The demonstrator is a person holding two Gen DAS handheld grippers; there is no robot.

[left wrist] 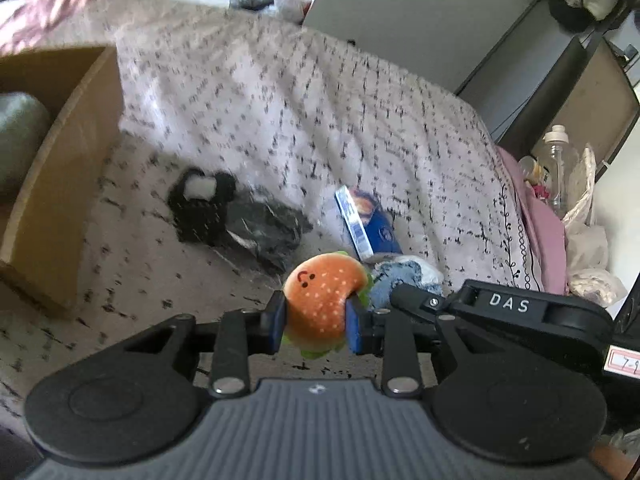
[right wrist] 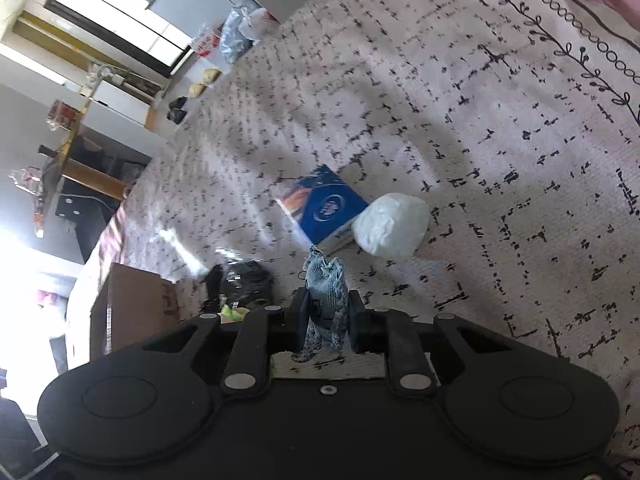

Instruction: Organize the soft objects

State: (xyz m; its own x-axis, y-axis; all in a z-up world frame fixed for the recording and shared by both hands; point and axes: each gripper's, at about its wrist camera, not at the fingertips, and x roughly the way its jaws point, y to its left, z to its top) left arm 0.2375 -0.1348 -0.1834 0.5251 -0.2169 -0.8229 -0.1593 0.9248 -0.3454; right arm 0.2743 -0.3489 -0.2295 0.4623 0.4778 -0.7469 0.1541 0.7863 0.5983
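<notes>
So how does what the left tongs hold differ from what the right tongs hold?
The left tongs grip a plump, round burger plush, orange with a smiley face and green trim. The right tongs pinch a thin, crumpled blue-grey cloth that stands up limp between them. The plush fills its tongs' wider gap; the cloth is squeezed nearly flat. Both are soft items, gripped over the patterned bedspread.

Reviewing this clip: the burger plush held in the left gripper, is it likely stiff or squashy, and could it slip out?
The burger plush is probably squashy: it dents where the left gripper pinches it. Likely light, and its fuzzy fabric should resist slipping.
</notes>
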